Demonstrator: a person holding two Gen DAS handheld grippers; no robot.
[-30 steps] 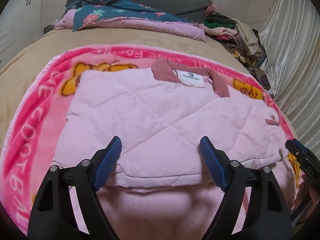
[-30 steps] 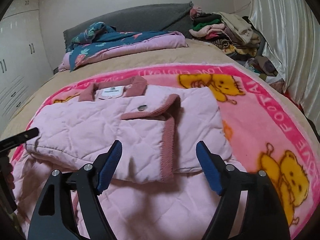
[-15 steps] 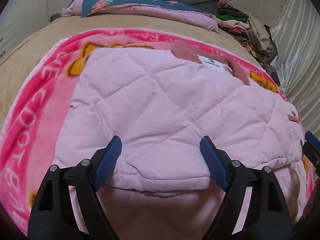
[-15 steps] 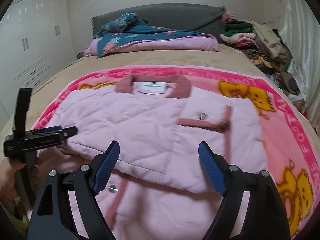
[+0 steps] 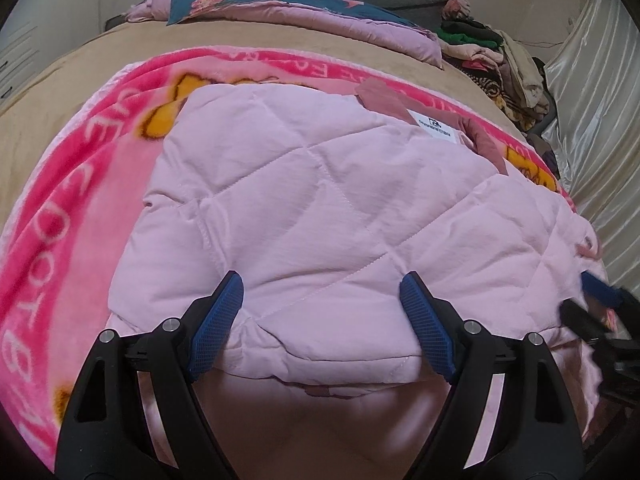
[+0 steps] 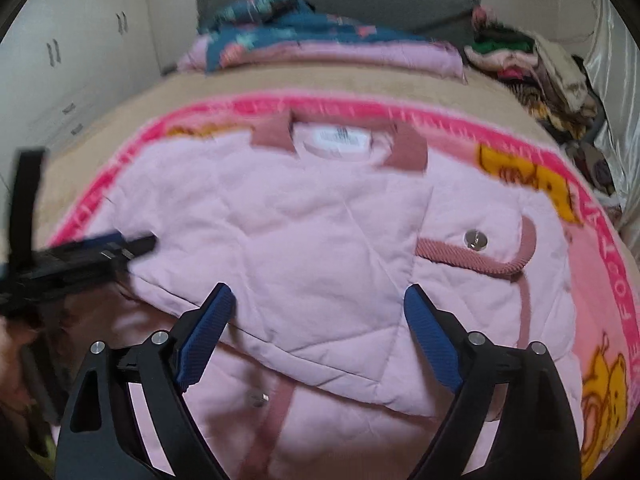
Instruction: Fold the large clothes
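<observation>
Now the right gripper sits further left over the jacket.

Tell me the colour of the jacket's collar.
Dusty rose, darker than the pale pink quilted jacket. The collar shows best in the right wrist view.

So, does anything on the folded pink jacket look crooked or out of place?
Slightly. On the pink jacket, the trimmed flap with the snap button lies skewed on the right side, its ribbed edge curling. The fold's front edge also runs slanted, not square. Nothing looks damaged or spilled.
</observation>
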